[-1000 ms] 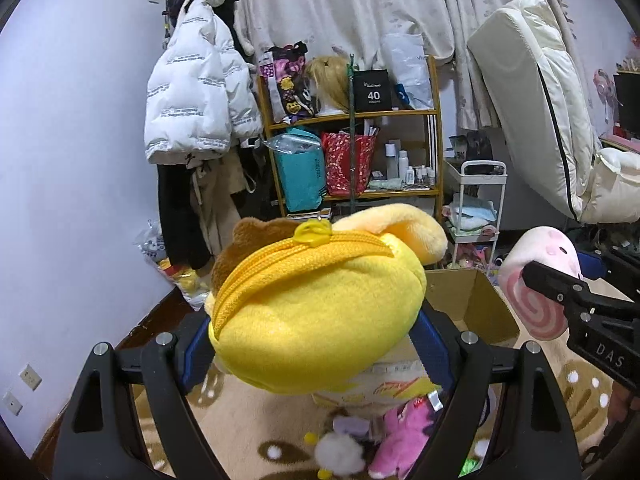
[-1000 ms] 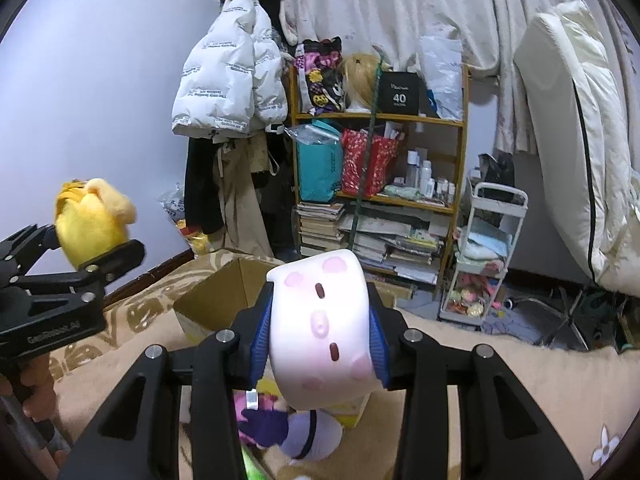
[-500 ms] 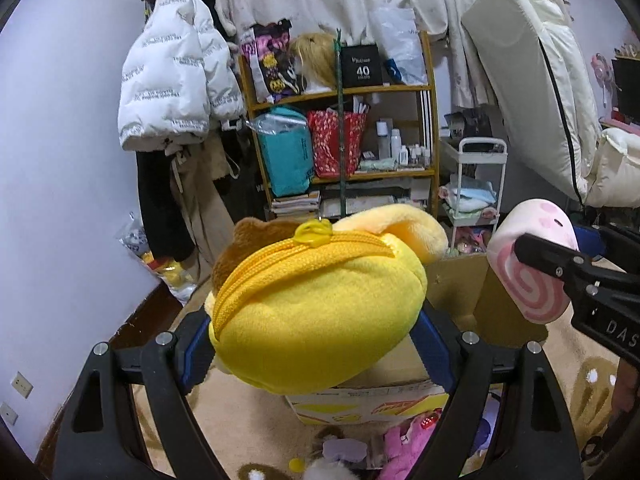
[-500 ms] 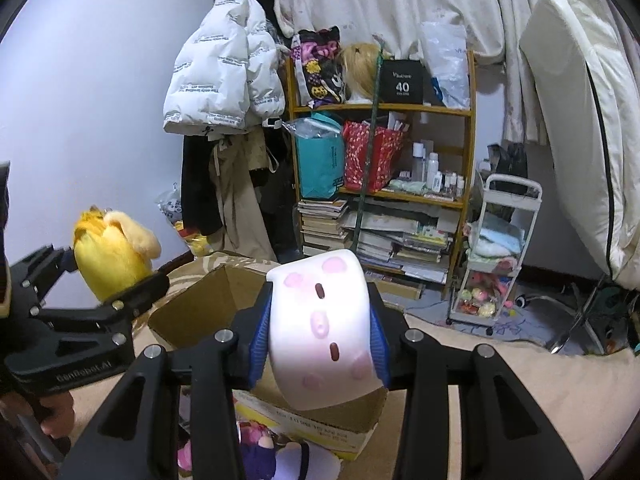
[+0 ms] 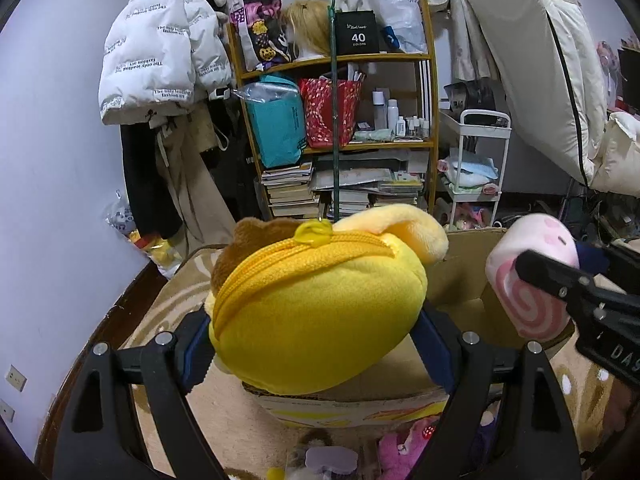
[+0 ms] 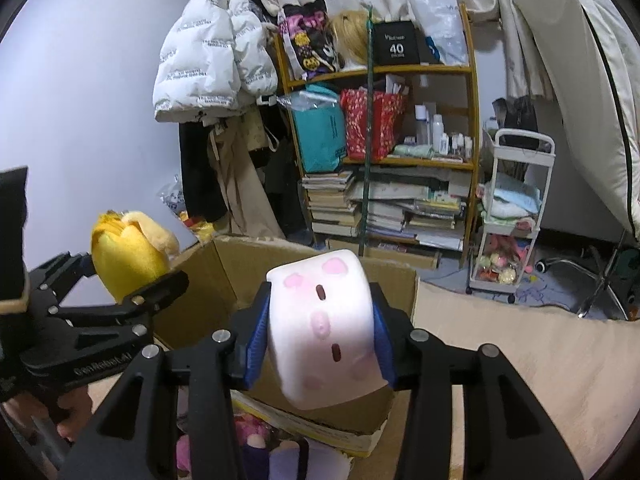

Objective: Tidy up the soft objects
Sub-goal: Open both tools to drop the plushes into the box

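Observation:
My left gripper (image 5: 316, 336) is shut on a yellow zippered plush (image 5: 316, 312) with a brown ear, held over the near left rim of an open cardboard box (image 5: 460, 280). It also shows in the right wrist view (image 6: 128, 252). My right gripper (image 6: 320, 328) is shut on a pink-and-white roll plush (image 6: 320, 320), held over the box (image 6: 224, 276); the roll also shows in the left wrist view (image 5: 528, 276). Both toys hang above the box opening.
Several small plush toys (image 5: 396, 444) lie on the beige patterned rug in front of the box. A wooden shelf (image 5: 340, 128) with books and bags, a hanging white jacket (image 5: 160, 40) and a white trolley (image 6: 512, 216) stand behind.
Both grippers have moved forward and closer together toward the box, carrying their toys. The box now sits directly under them and looks larger.

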Tool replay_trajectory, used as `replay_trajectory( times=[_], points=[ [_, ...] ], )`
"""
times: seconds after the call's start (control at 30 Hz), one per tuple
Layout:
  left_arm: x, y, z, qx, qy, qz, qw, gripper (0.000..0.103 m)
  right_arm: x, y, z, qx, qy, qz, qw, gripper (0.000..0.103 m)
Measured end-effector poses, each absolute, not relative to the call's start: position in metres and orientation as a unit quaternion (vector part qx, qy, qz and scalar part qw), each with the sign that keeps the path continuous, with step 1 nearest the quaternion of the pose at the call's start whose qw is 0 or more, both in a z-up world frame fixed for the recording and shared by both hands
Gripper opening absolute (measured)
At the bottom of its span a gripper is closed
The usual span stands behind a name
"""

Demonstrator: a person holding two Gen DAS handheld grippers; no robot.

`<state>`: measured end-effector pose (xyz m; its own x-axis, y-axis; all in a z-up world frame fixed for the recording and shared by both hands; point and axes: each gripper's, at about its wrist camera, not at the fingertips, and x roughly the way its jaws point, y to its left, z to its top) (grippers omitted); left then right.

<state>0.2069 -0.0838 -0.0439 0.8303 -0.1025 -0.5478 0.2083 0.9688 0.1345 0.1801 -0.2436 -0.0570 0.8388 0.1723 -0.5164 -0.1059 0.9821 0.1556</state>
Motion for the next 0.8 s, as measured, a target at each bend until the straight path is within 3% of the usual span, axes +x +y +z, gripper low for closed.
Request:
replay_trajectory(
  times=[0.17,0.33,0.53,0.8],
  points=[
    [0.207,-0.085,-0.051,0.100,0.291,-0.080,0.948,0.087,0.183,-0.245,-0.065,0.064,0.289,0.079,0.952,0.051],
    [0.198,-0.085,-0.052,0.104,0.284,-0.081,0.950,0.099,0.182,-0.249,-0.069,0.081,0.297,0.093,0.947,0.056],
    [0.195,-0.080,-0.054,0.101,0.294,-0.076,0.947,0.099,0.176,-0.250,-0.060,0.081,0.277,0.096,0.953,0.082],
    [0.188,-0.070,-0.050,0.101,0.305,-0.068,0.944,0.100,0.172,-0.246,-0.057,0.062,0.280,0.093,0.954,0.092]
  ],
)
